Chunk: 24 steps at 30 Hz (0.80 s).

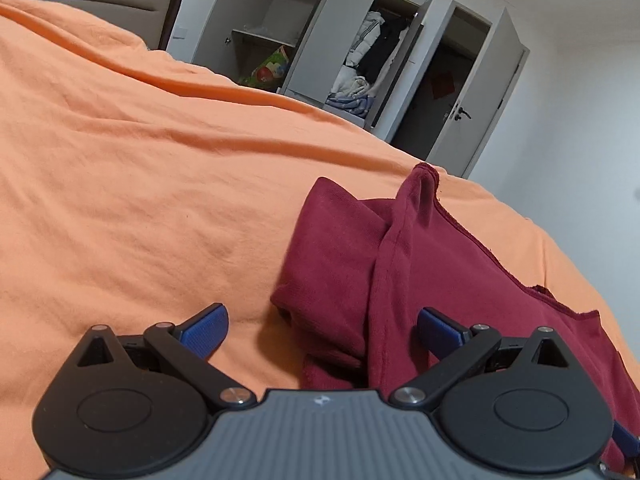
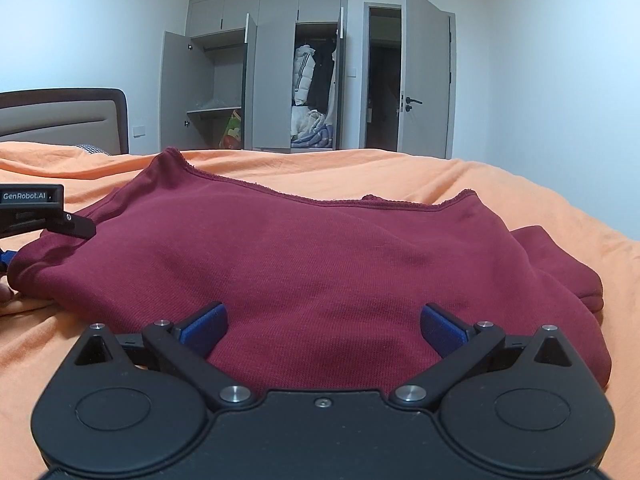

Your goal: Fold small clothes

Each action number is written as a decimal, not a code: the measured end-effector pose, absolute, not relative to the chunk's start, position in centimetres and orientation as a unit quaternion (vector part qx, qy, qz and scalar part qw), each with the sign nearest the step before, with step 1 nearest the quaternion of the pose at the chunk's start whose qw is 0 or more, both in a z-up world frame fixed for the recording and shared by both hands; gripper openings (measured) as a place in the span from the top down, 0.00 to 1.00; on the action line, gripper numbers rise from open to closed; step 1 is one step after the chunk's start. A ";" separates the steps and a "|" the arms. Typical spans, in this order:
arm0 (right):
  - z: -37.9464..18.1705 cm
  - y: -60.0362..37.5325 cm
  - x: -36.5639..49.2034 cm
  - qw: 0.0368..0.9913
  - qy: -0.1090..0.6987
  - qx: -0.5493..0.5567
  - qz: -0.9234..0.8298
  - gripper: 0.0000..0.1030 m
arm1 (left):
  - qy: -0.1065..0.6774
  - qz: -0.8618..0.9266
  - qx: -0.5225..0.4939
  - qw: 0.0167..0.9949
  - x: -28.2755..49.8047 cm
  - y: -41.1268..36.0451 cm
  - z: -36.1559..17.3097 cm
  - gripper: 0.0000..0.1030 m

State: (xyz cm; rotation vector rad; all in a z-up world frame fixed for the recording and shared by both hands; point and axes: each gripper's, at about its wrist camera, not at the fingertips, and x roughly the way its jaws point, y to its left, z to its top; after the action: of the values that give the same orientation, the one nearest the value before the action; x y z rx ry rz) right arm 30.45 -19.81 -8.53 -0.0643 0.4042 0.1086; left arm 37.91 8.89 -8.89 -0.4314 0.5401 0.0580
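A dark red garment (image 2: 312, 256) lies partly folded on the orange bedsheet (image 2: 520, 192). In the left wrist view the garment (image 1: 400, 272) shows a folded left edge with a raised corner at the far end. My left gripper (image 1: 322, 330) is open at that near left edge, its blue right pad over the cloth, nothing clamped. My right gripper (image 2: 323, 328) is open at the garment's near hem, the cloth lying between the pads without being pinched. The left gripper's body (image 2: 36, 212) shows at the far left of the right wrist view.
The orange bedsheet (image 1: 140, 180) stretches wide to the left of the garment. A padded headboard (image 2: 60, 120) stands at the far left. Behind the bed is a grey wardrobe (image 2: 276, 72) with open doors and hanging clothes, and an open room door (image 2: 424, 72).
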 end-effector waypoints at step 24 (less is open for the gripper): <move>-8.5 -19.7 30.3 0.978 0.199 -0.026 0.057 0.00 | 0.283 0.044 -0.219 0.933 38.3 6.7 -5.1 0.78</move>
State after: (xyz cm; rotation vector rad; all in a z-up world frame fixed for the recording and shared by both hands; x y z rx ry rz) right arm 30.33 -19.69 -8.46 -0.0523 0.4003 0.1156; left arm 38.32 6.66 -5.08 -0.4471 0.5782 0.0892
